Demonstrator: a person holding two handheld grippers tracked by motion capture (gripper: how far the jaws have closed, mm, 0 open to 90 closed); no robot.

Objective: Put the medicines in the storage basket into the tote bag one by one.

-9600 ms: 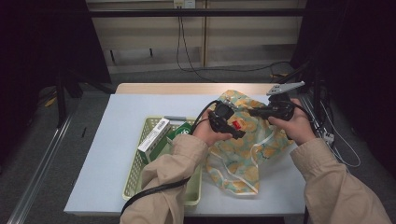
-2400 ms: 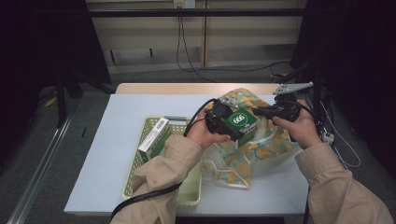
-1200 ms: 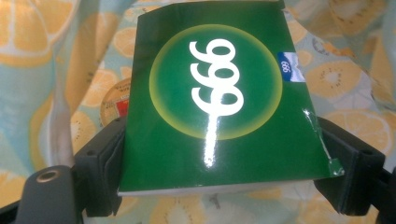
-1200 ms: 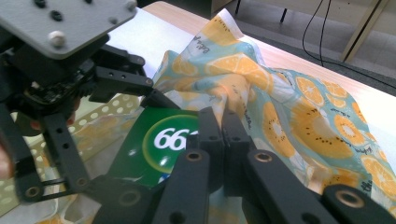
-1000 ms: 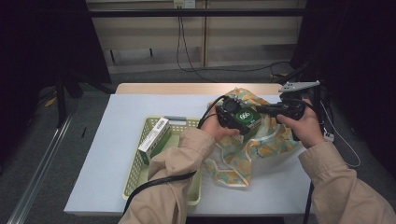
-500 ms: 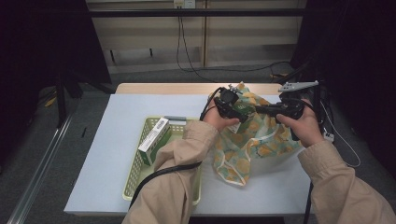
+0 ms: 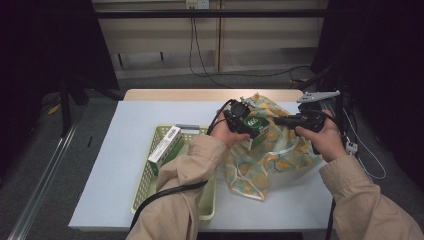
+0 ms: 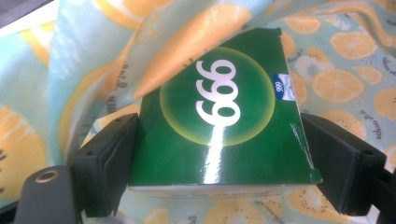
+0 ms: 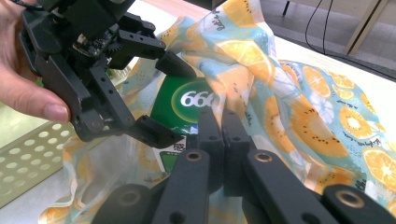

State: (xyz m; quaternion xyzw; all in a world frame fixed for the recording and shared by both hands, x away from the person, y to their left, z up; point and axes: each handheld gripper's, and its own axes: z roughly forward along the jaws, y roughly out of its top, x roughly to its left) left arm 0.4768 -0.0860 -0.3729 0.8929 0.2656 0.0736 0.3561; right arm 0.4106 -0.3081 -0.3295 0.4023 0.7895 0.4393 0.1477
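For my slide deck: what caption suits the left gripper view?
Left gripper clamps a green box at the mouth of an orange-print bag.

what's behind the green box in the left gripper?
The fruit-print bag lies behind the green box, one fold draped over its top corner. The bag's inside is covered.

Lab: dark curtains point(image 7: 45, 45), trailing wall cables point(image 7: 200, 45).
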